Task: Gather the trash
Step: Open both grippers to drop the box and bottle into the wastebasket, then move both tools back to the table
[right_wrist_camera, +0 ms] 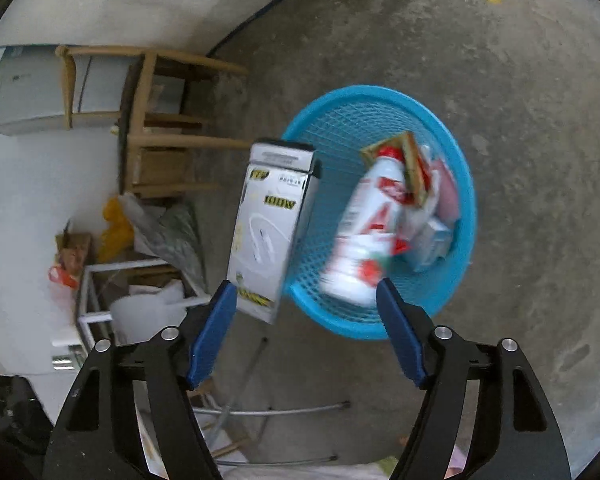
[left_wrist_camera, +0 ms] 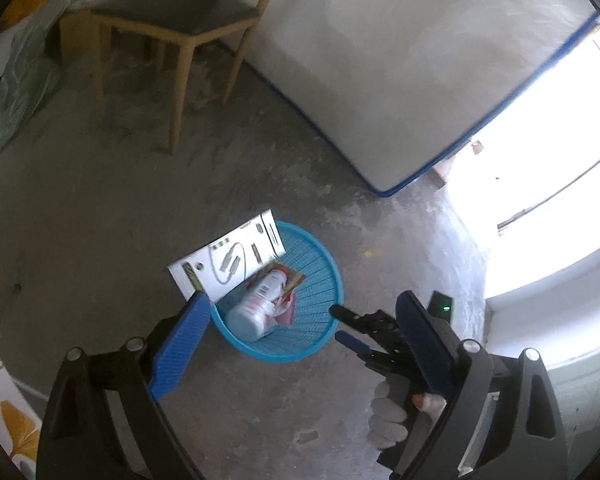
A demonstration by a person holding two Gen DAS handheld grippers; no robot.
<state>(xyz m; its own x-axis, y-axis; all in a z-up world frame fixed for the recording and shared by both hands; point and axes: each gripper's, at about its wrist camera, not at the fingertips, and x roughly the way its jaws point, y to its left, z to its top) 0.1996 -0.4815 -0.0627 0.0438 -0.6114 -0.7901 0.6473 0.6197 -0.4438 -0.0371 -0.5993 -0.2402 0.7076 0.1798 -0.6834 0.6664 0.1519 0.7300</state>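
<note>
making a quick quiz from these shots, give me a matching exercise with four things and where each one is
Things:
1. white bottle
2. white box
3. wooden chair
4. blue basket

Places:
a. on the concrete floor, holding trash
b. tilted at the basket's rim
c. beside the white mattress
d. lying inside the basket

Pairs: 1-d, 2-b, 3-c, 4-a

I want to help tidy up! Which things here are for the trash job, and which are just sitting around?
For the job: blue basket, white bottle, white box, wrappers.

Just lying about: wooden chair, mattress, yellow bag.
</note>
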